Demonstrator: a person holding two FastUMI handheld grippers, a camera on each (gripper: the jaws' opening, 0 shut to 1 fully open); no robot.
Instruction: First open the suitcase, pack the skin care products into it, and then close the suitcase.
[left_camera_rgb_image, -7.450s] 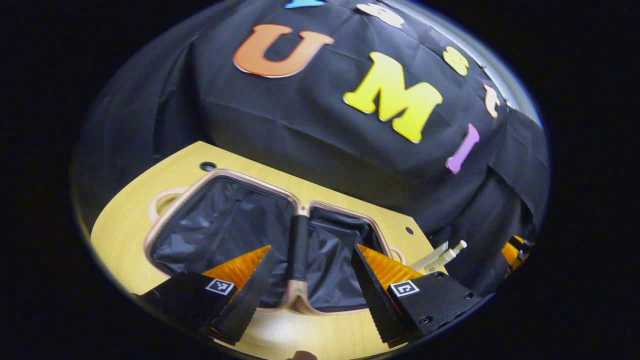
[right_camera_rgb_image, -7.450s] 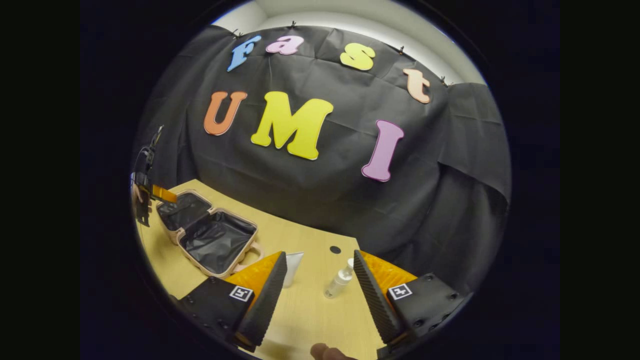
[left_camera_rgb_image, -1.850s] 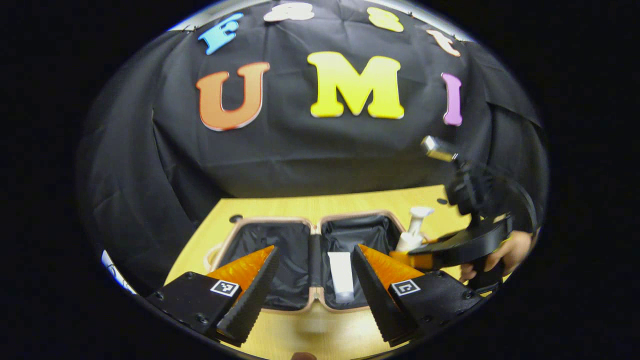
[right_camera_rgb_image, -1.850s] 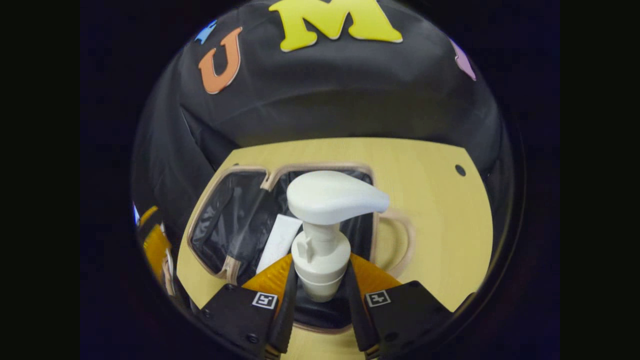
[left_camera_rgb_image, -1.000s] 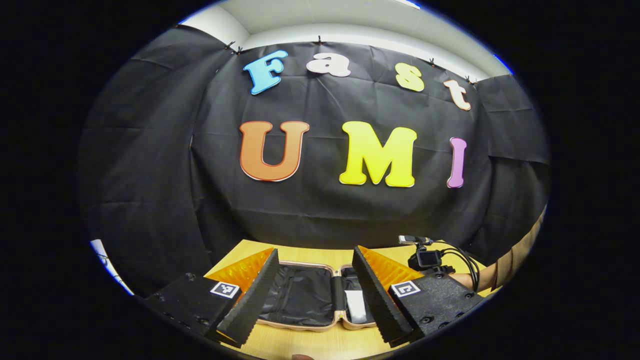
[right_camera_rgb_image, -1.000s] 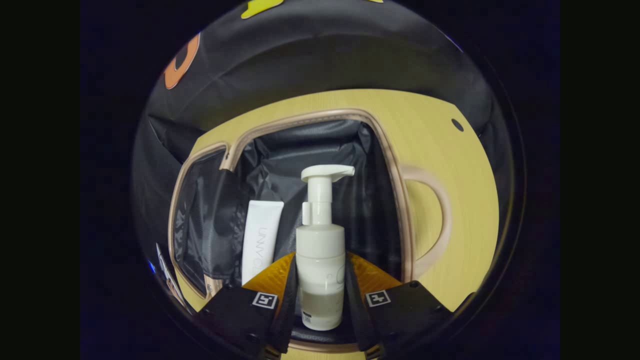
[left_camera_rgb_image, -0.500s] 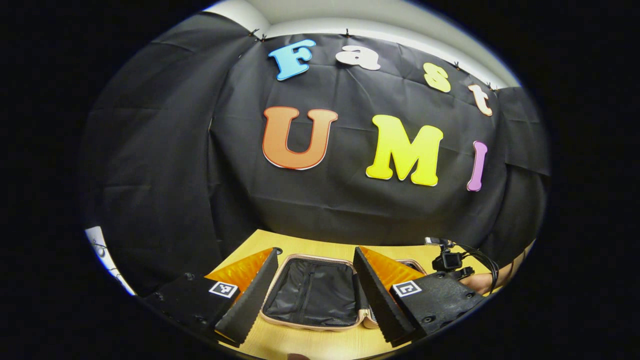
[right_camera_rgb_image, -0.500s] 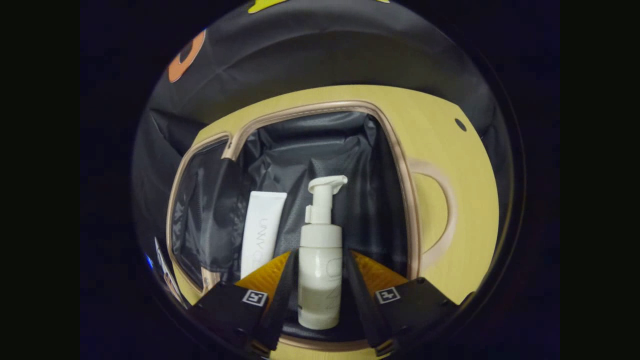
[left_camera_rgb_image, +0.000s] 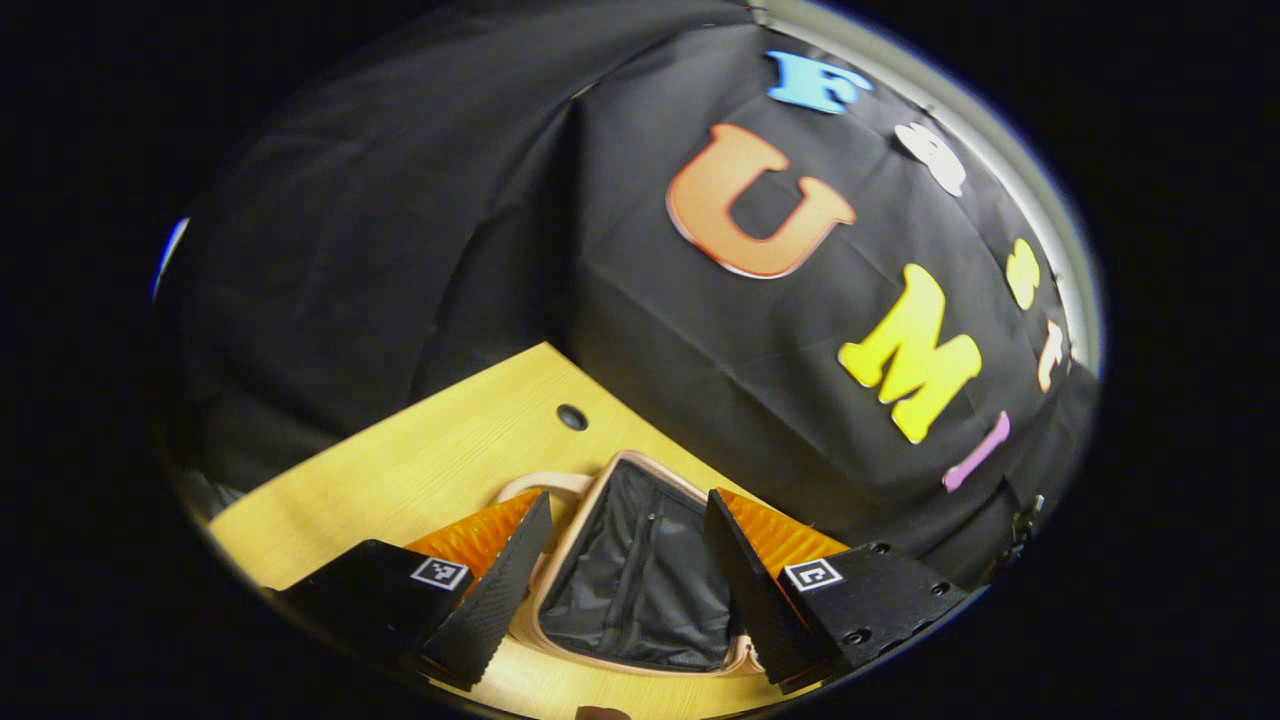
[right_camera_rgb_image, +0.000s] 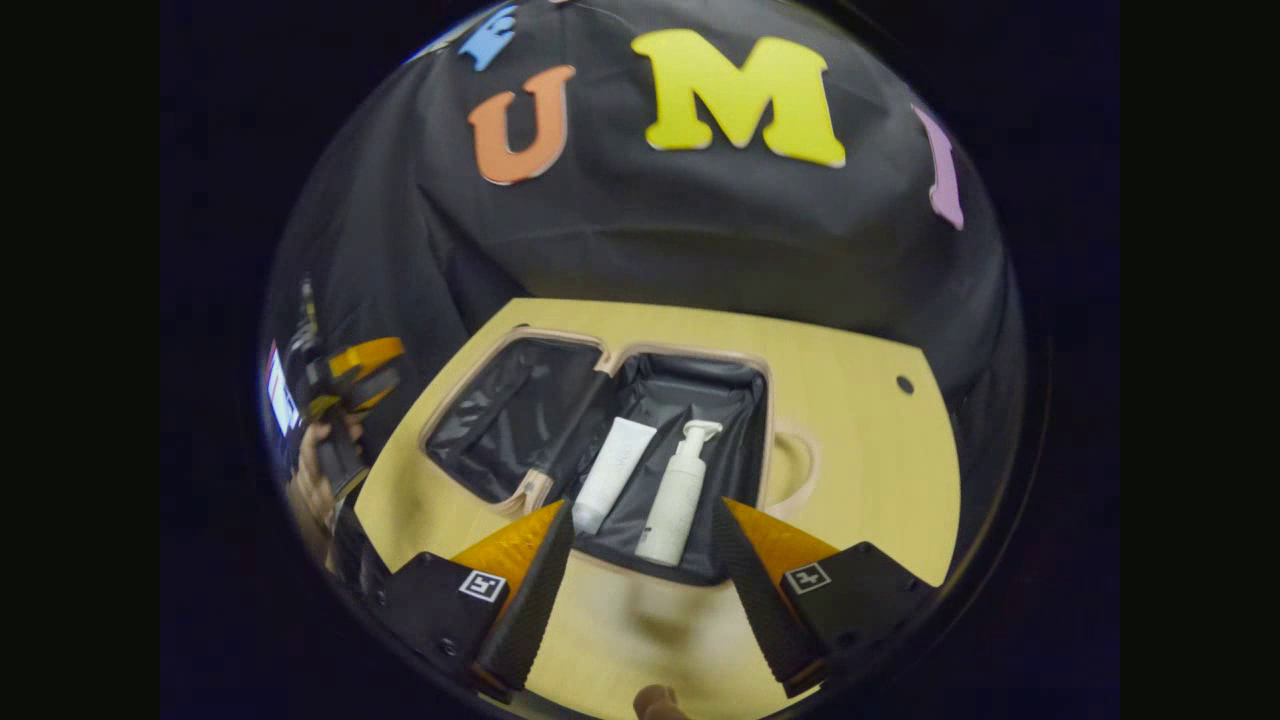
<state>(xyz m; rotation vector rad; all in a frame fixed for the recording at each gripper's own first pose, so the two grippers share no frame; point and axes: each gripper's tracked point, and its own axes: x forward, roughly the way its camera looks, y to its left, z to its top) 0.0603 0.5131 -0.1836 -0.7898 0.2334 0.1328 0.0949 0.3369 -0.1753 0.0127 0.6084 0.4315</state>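
- I am working at a pale wooden table (right_camera_rgb_image: 880, 470) in a booth walled with black cloth (right_camera_rgb_image: 700, 240).
- The suitcase (right_camera_rgb_image: 520, 410) lies opened flat on that table, its two black-lined halves side by side and its pinkish rim facing up.
- In the right gripper view, the white tube (right_camera_rgb_image: 613, 474) and the white pump bottle (right_camera_rgb_image: 677, 491) lie next to each other in the half nearer the carry handle (right_camera_rgb_image: 797, 470).
- My right gripper (right_camera_rgb_image: 640, 580) hangs above the table's near edge with its fingers spread apart and nothing between them; it stands clear of the bottle.
- My left gripper (left_camera_rgb_image: 628, 580) is likewise spread wide and empty, held over the other, empty half (left_camera_rgb_image: 640, 585), with that half's rim just beside its fingers.
- In the right gripper view, my left hand (right_camera_rgb_image: 315, 480) shows far off at the table's side, holding that gripper.
- I judge packing to be finished, so closing is the step in hand.
- Next I need to catch the empty half by its outer rim, swing it over the hinge, and lower it squarely onto the filled half.
- The bottle's pump head could foul the lid if it sits proud.
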